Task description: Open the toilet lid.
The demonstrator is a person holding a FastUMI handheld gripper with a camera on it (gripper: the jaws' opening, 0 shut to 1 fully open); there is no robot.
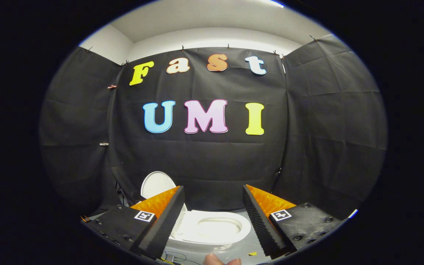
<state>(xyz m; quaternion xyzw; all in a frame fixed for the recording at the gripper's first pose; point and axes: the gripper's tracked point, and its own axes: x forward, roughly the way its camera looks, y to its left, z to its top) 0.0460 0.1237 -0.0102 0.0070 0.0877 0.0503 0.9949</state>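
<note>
White, glossy small toilet (212, 230) sits on the grey floor (250, 244) between and just beyond the fingers, its long axis running away from them. Its one round white lid (156, 184) already stands upright at the back, left. Jaws (212, 217) are released, holding nothing. One fingertip (214, 260) shows below.

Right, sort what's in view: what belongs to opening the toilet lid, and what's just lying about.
Job:
- toilet lid, already standing upright
- toilet seat, down, between the fingers and beyond them
- tool, open, holding nothing

Lying about:
- cables on the floor in front of the toilet
- yellow scrap on the floor
</note>
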